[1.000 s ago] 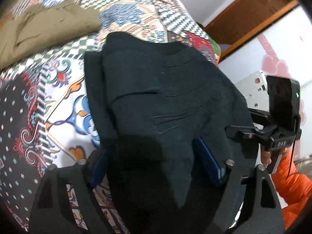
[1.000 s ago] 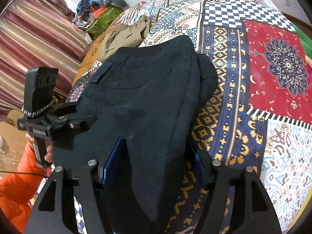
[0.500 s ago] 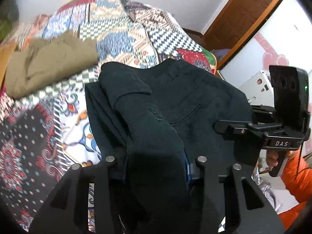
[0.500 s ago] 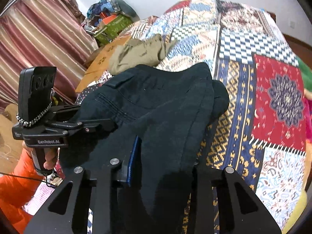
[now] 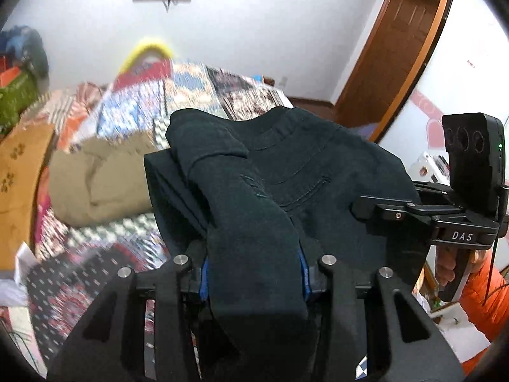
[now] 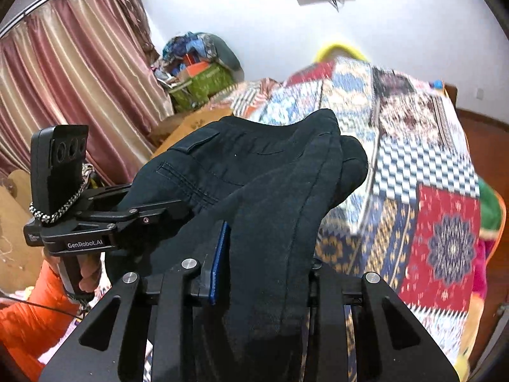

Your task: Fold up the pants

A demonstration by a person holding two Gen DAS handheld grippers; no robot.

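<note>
A bed with a patchwork cover (image 6: 445, 222) carries a crumpled khaki garment (image 5: 95, 178) near its left edge.

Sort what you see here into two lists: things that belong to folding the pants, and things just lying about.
Belongs to the job:
- dark pants
- left claw, shut on the pants
- right claw, shut on the pants
- patchwork quilt underneath

Just lying about:
- tan garment
- green box
- curtain

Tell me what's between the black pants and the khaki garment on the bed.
Left wrist view: nothing lies between. The black pants, clamped in the left gripper, overlap the khaki garment in the picture; whether they touch is unclear.
</note>
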